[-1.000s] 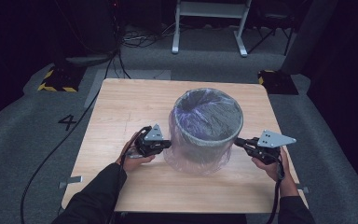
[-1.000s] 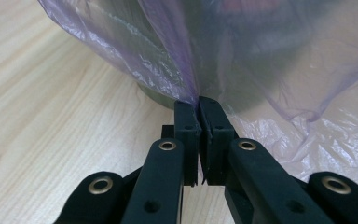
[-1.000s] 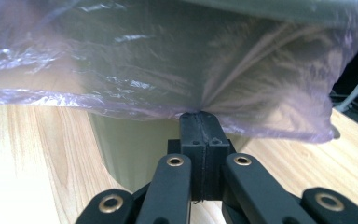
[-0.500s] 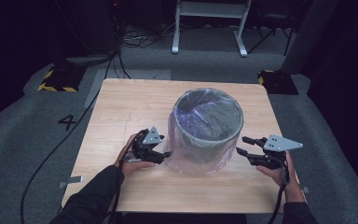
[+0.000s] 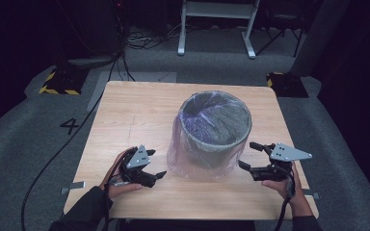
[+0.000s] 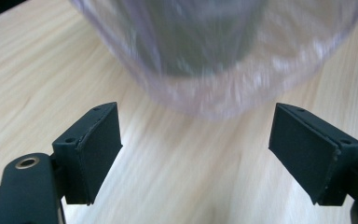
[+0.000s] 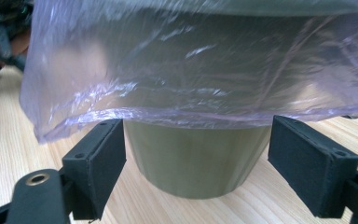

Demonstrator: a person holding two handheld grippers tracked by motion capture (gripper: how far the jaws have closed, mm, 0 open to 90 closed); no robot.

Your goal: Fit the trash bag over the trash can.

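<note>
A round olive-green plastic bin is standing upright near the middle of the pale wooden table, its long axis running straight up and its open mouth facing the ceiling. A thin, translucent lilac plastic bag is lining it, folded over the rim and draping down the outside wall like a loose skirt; in the right gripper view the hem is hanging partway down, leaving the bin's tapering base bare above the wood.

The left gripper is sitting low on the near left of the bin, pointing toward it and just short of the bag, its jaws spread wide and holding nothing. The right gripper is facing the bin from the near right, also gaping wide and empty, its jaws flanking the bin's base without touching it.
</note>
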